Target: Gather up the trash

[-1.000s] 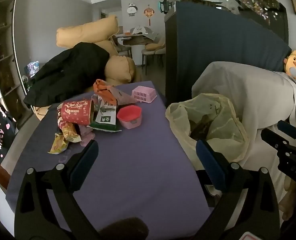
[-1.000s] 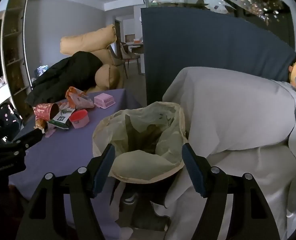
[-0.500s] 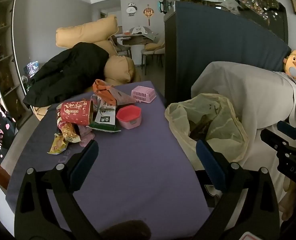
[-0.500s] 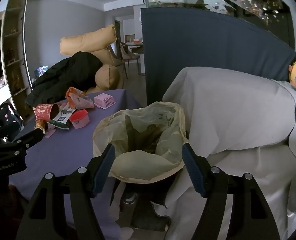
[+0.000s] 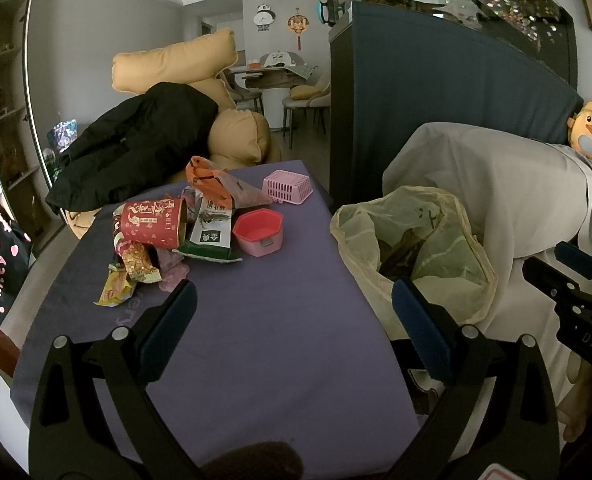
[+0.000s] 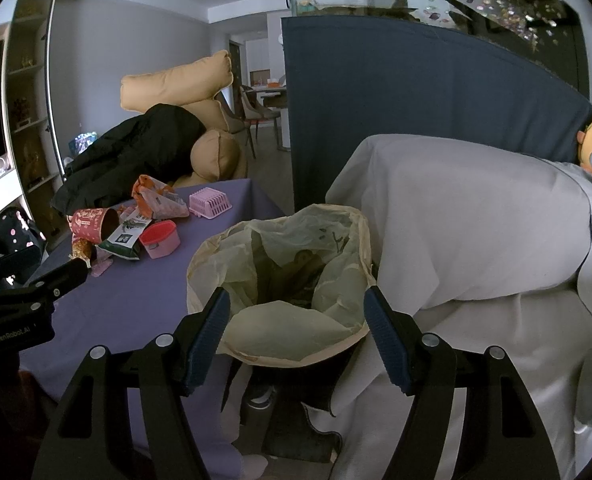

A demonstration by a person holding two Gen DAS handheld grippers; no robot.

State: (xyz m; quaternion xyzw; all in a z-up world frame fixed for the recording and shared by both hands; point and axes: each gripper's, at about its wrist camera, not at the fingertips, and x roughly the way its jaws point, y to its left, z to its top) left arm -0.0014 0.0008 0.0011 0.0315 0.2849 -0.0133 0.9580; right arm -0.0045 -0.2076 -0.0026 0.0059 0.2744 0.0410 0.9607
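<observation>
Very little differs across the second. In the left wrist view the trash pile [image 5: 176,236] on the purple table [image 5: 264,332] sits a touch higher and farther right in the frame than a second ago, and the wall clock and hanging ornament at the far end show more fully, so the left gripper [image 5: 292,312] has tilted slightly. In the right wrist view the left gripper's body at the near left edge sits marginally lower.
</observation>
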